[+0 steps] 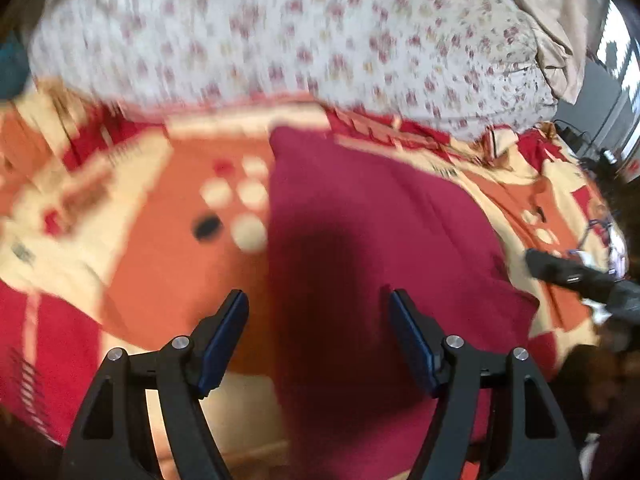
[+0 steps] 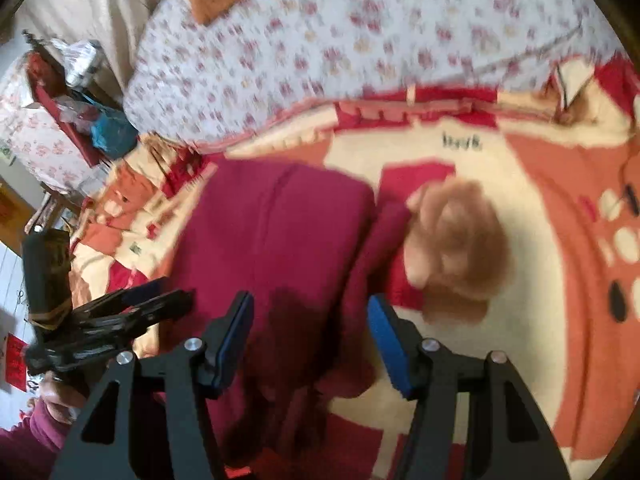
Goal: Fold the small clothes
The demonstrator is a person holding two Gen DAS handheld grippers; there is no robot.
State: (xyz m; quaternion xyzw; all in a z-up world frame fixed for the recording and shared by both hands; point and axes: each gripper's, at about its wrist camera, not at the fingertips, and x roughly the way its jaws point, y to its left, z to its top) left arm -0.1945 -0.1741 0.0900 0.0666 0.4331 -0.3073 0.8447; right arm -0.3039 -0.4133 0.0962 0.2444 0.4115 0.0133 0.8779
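A dark magenta garment (image 1: 372, 224) lies folded on the patterned red, orange and cream blanket (image 1: 156, 264). It also shows in the right wrist view (image 2: 272, 232), with a narrower part (image 2: 380, 236) sticking out at its right side. My left gripper (image 1: 318, 306) is open and empty, hovering over the garment's left edge. My right gripper (image 2: 310, 310) is open and empty above the garment's near right part. The left gripper also appears in the right wrist view (image 2: 160, 296) at the garment's left side. Both views are motion-blurred.
A white floral quilt (image 1: 280, 40) is piled along the far side of the blanket. A tan fluffy patch (image 2: 456, 240) lies right of the garment. Bags and clutter (image 2: 80, 92) sit beyond the bed at the left. The right gripper (image 1: 580, 276) shows at the right edge.
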